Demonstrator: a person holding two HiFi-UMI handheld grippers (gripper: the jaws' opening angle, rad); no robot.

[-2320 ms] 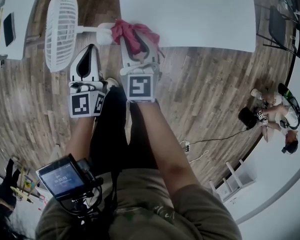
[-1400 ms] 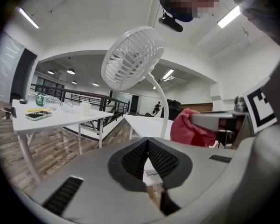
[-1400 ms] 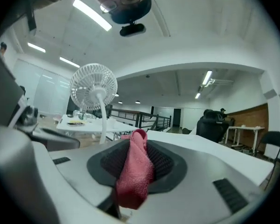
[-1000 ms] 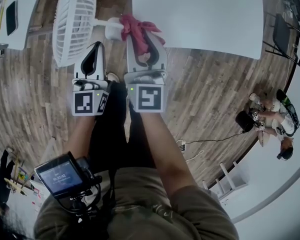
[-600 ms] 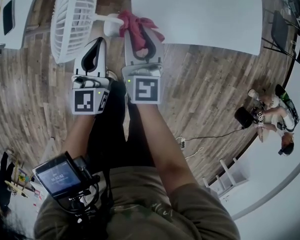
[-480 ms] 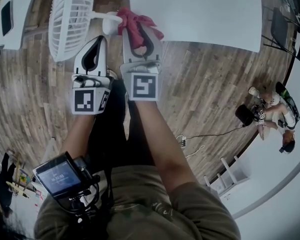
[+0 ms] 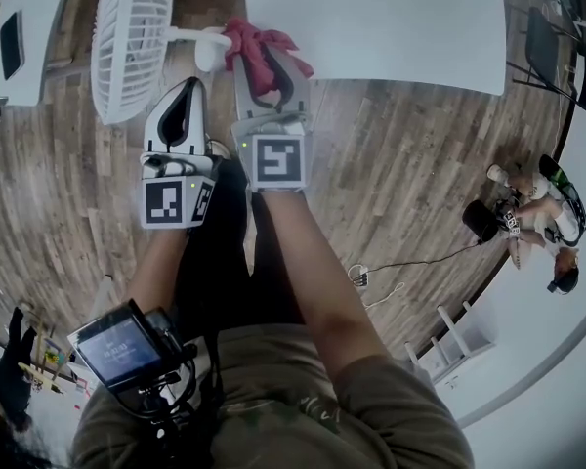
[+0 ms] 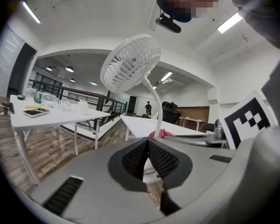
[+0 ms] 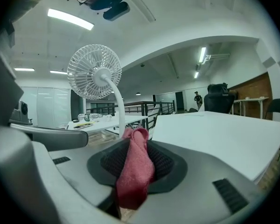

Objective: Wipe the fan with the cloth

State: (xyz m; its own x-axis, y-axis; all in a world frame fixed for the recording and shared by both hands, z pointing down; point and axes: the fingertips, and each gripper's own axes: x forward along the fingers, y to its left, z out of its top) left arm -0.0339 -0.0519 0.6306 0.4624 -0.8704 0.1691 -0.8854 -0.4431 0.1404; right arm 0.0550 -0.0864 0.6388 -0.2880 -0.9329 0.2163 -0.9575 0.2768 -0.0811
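right tool (image 9: 136,143) nudged forward, clamps cloth (image 9: 134,174); left tool (image 8: 148,146) together, empty; head view alone shows cloth touching fan (image 7: 129,42).

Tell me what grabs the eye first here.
A red cloth is bunched in the right gripper, top centre of the head view, its jaws clamped on it. Just left of it stands a white fan, with the left gripper shut and empty below it.

My right gripper (image 7: 270,64) grips the red cloth (image 7: 255,39) beside the base of the fan (image 7: 130,43) at the table's (image 7: 391,27) near-left corner, my closed left gripper (image 7: 187,86) alongside.
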